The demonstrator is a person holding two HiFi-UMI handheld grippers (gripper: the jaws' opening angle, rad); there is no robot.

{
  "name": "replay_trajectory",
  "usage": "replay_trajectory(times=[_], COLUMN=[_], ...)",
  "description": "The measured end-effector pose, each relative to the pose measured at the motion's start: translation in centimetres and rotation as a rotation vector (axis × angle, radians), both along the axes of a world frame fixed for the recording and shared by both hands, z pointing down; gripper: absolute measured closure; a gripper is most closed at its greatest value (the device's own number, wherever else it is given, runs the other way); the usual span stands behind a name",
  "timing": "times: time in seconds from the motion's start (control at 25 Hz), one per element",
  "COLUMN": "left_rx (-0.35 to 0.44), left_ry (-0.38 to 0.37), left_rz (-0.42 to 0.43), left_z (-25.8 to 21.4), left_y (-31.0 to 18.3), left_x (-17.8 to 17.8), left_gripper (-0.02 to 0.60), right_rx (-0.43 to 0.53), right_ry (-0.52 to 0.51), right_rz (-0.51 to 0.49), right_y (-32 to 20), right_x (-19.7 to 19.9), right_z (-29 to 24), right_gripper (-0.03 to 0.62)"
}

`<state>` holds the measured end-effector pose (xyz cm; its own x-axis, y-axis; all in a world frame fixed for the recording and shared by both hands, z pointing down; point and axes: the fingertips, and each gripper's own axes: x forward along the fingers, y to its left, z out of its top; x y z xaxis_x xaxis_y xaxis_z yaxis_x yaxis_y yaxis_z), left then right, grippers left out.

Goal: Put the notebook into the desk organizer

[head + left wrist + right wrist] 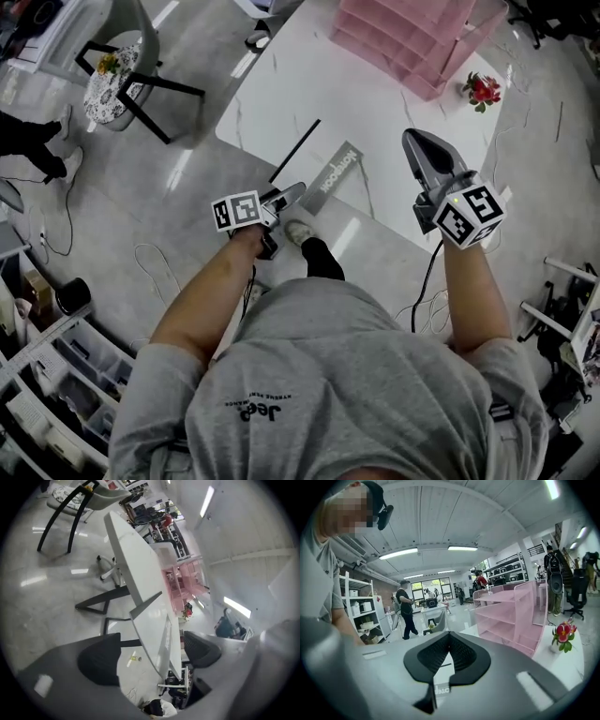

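A grey notebook (337, 173) lies at the near edge of the white table (309, 84), with one end at the rim. My left gripper (292, 194) is at that end and is open. In the left gripper view its jaws (150, 651) stand wide apart with the table rim and the notebook (165, 634) between them, touching nothing. The pink desk organizer (403, 37) stands at the table's far side, and it shows in both gripper views (180, 581) (511, 616). My right gripper (414, 141) hovers over the table right of the notebook, shut and empty (450, 637).
A thin black strip (295, 150) lies on the table left of the notebook. A red flower (483, 89) stands near the organizer. A chair (122, 75) is on the floor at far left, with cables and shelving (56, 356) below. People walk in the background (405, 613).
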<state>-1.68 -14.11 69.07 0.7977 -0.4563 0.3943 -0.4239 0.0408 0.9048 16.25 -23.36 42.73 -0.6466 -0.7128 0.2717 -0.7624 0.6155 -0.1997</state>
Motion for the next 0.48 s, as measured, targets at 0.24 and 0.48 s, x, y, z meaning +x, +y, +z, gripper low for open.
replay_trajectory(times=[0.24,0.48], left_rx=[-0.015,-0.013], left_ry=[-0.014,0.077], left_rz=[0.006,0.002], left_z=[0.2,-3.8], left_y=[-0.3,0.4], left_x=[1.2,1.7], left_gripper=[0.431,0.515], right_rx=[-0.035,-0.053], right_ry=[0.003,-0.017], right_rz=[0.002,-0.010], right_y=[-0.5,-0.9], right_x=[0.7,0.7], right_z=[1.3,1.9], right_gripper=[0.592,0.592])
